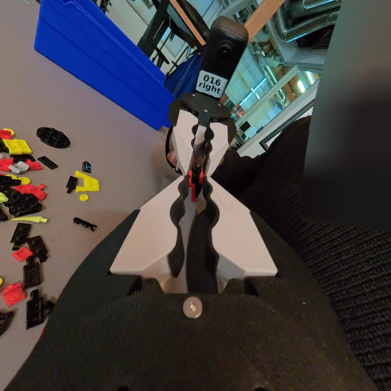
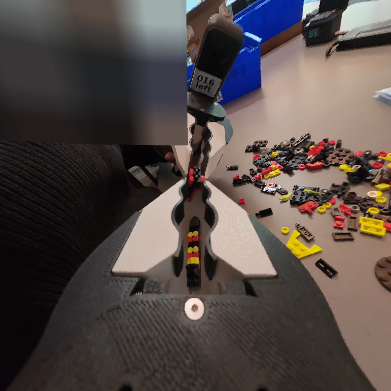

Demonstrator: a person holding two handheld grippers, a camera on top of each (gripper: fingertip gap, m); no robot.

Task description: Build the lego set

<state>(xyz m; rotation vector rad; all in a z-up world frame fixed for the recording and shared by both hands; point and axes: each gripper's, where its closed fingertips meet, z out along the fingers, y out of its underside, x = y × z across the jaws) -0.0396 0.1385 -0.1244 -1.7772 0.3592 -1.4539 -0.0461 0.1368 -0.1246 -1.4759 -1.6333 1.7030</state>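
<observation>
Left tongs [image 1: 195,186]: closed tip to tip against the other pair, clamped on a small red and black lego assembly [image 1: 195,185] held in the air above the edge of the surface.
Right tongs [image 2: 193,186]: meeting the left pair head-on, tips pinched on the same red and black assembly from the opposite side.
Between the right fingers: nearer the camera, a narrow black strip of bricks [image 2: 193,254] with yellow and red studs lies in the gap; whether the tongs press on it cannot be told.
Behind the tongs: a dark knitted sleeve [image 1: 317,254] of the person holding them.
Surface [image 1: 110,148]: grey-brown, beside and below the tongs.
Loose pieces [image 2: 317,179]: a scattered pile of black, red and yellow lego parts, well apart from the tongs.
Nearest loose parts: a yellow wedge plate [image 1: 87,182] with a small round yellow stud [image 1: 84,197] just beside it, and a black round plate [image 1: 53,137] farther off.
Far edge: a blue plastic bin [image 1: 101,59] resting on the surface.
</observation>
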